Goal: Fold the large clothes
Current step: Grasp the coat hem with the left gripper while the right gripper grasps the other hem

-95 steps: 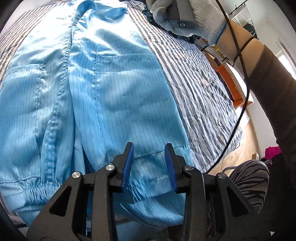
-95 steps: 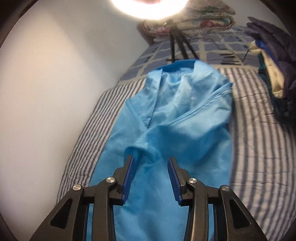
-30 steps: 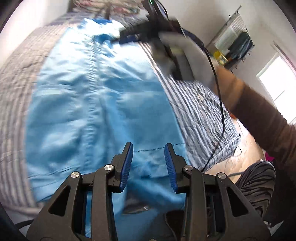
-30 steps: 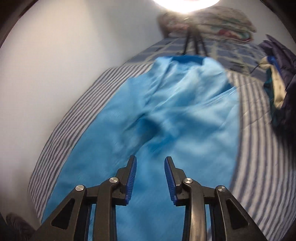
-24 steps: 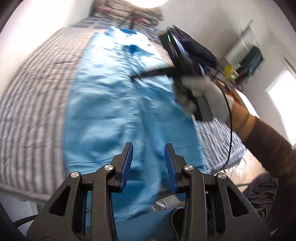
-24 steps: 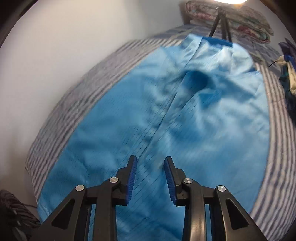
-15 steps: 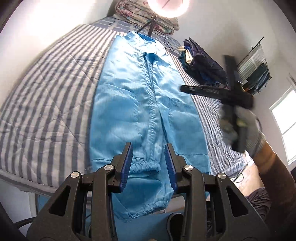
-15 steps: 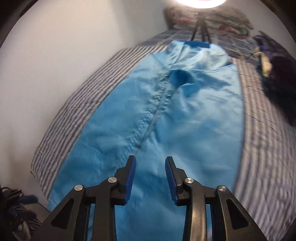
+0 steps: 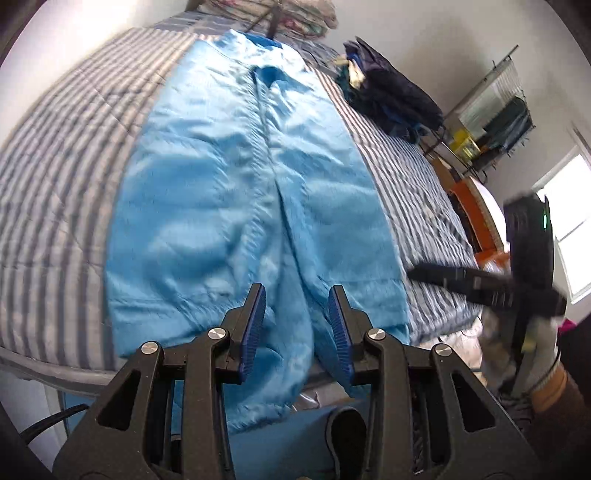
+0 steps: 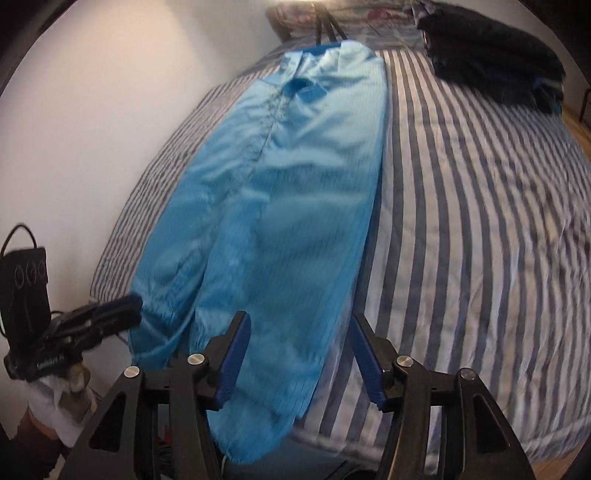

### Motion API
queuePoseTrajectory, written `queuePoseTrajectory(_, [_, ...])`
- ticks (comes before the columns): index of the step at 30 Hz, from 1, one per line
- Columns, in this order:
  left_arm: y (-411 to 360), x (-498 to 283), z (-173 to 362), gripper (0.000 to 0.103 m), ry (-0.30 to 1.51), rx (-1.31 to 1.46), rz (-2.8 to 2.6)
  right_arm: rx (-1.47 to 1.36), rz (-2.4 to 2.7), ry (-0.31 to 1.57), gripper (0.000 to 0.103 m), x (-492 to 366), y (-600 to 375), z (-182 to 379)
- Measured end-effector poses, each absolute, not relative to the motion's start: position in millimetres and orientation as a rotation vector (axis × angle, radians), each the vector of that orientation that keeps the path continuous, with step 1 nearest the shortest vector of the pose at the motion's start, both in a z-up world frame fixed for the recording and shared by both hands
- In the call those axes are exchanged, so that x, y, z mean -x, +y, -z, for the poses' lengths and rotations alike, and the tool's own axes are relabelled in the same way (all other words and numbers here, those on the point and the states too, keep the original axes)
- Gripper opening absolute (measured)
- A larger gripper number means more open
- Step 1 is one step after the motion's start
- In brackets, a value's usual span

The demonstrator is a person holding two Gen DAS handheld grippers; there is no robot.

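A long light-blue garment [image 9: 236, 184] lies flat lengthwise on the striped bed [image 9: 55, 177], its cuffed ends hanging over the near edge. My left gripper [image 9: 297, 332] hovers over that hanging end, jaws apart with nothing pinched. In the right wrist view the garment [image 10: 280, 206] lies left of centre on the bed [image 10: 480, 221]. My right gripper [image 10: 301, 354] is above its near right corner, jaws opening, with no cloth between the pads. Each gripper shows in the other's view: the right gripper [image 9: 436, 277] blurred at the bed's right side, the left gripper [image 10: 125, 308] at the garment's left cuff.
A dark heap of clothes [image 9: 391, 92] sits on the bed's far right [image 10: 491, 51]. A tripod [image 9: 273, 22] and folded quilts stand at the head. A white wall [image 10: 92, 110] runs along the left. A rack [image 9: 491, 110] and orange furniture [image 9: 476, 218] stand beyond the right side.
Both grippers pulled back toward the foot of the bed. The right gripper swung from over the garment's upper part to its near right corner, and its jaws widened. The left jaws kept their gap.
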State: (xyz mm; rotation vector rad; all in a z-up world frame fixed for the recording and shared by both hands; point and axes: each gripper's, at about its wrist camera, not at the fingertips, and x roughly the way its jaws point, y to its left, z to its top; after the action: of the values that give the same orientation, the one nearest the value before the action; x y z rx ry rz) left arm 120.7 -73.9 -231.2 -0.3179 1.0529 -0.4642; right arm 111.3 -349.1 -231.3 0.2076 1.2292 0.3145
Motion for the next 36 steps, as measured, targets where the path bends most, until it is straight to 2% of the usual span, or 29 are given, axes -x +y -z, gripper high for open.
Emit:
queuePoseTrajectory(4, [-36, -127, 221, 0.035, 0.993, 0.371, 0.338, -0.257, -0.319, 1.279, 0.058, -98, -345, 254])
queuePoseTrajectory(5, [-26, -128, 222, 0.038, 0.995, 0.395, 0.320, -0.271, -0.333, 1.287, 0.055, -97, -344, 258])
queuePoseTrajectory(6, [-17, -130, 224, 0.043, 1.000, 0.417, 0.307, -0.280, -0.354, 1.297, 0.040, -96, -342, 262])
queuePoseTrajectory(7, [-10, -131, 226, 0.044, 1.002, 0.438, 0.288, -0.276, -0.375, 1.312, 0.033, -96, -337, 267])
queuePoseTrajectory(9, [2, -133, 231, 0.044, 1.012, 0.455, 0.253, -0.235, -0.376, 1.302, 0.007, -95, -331, 270])
queuePoseTrajectory(11, [9, -134, 235, 0.044, 1.023, 0.454, 0.224, -0.251, -0.364, 1.297, 0.001, -91, -339, 267])
queuePoseTrajectory(14, [18, -137, 247, 0.060, 1.048, 0.460, 0.182, -0.310, -0.351, 1.273, 0.001, -83, -356, 262])
queuePoseTrajectory(16, [21, -143, 258, 0.062, 1.088, 0.465, 0.190, -0.354, -0.396, 1.272, 0.005, -81, -355, 263])
queuePoseTrajectory(17, [20, -147, 264, 0.062, 1.114, 0.469, 0.195, -0.368, -0.412, 1.275, 0.011, -81, -352, 264])
queuePoseTrajectory(18, [20, -150, 270, 0.062, 1.136, 0.481, 0.197, -0.384, -0.432, 1.279, 0.029, -81, -351, 264])
queuePoseTrajectory(20, [21, -152, 280, 0.062, 1.171, 0.513, 0.216, -0.417, -0.469, 1.259, 0.041, -79, -351, 263])
queuePoseTrajectory(26, [28, -154, 298, 0.061, 1.206, 0.642, 0.282, -0.549, -0.465, 1.265, 0.041, -81, -375, 280])
queuePoseTrajectory(29, [33, -154, 302, 0.048, 1.211, 0.681, 0.294, -0.645, -0.500, 1.283, 0.040, -84, -379, 296])
queuePoseTrajectory(30, [31, -155, 303, 0.035, 1.216, 0.681, 0.303, -0.664, -0.518, 1.291, 0.036, -85, -378, 300])
queuePoseTrajectory(31, [29, -156, 306, 0.015, 1.235, 0.685, 0.319, -0.662, -0.531, 1.296, 0.033, -86, -374, 303])
queuePoseTrajectory(32, [27, -155, 309, 0.011, 1.250, 0.684, 0.324, -0.658, -0.546, 1.295, 0.026, -86, -371, 304])
queuePoseTrajectory(33, [26, -155, 308, 0.010, 1.249, 0.672, 0.322, -0.659, -0.560, 1.299, 0.014, -86, -368, 303])
queuePoseTrajectory(34, [25, -153, 305, 0.005, 1.241, 0.661, 0.324, -0.661, -0.566, 1.299, 0.009, -86, -366, 302])
queuePoseTrajectory(36, [29, -149, 296, 0.005, 1.213, 0.706, 0.363, -0.722, -0.595, 1.256, 0.005, -83, -369, 292])
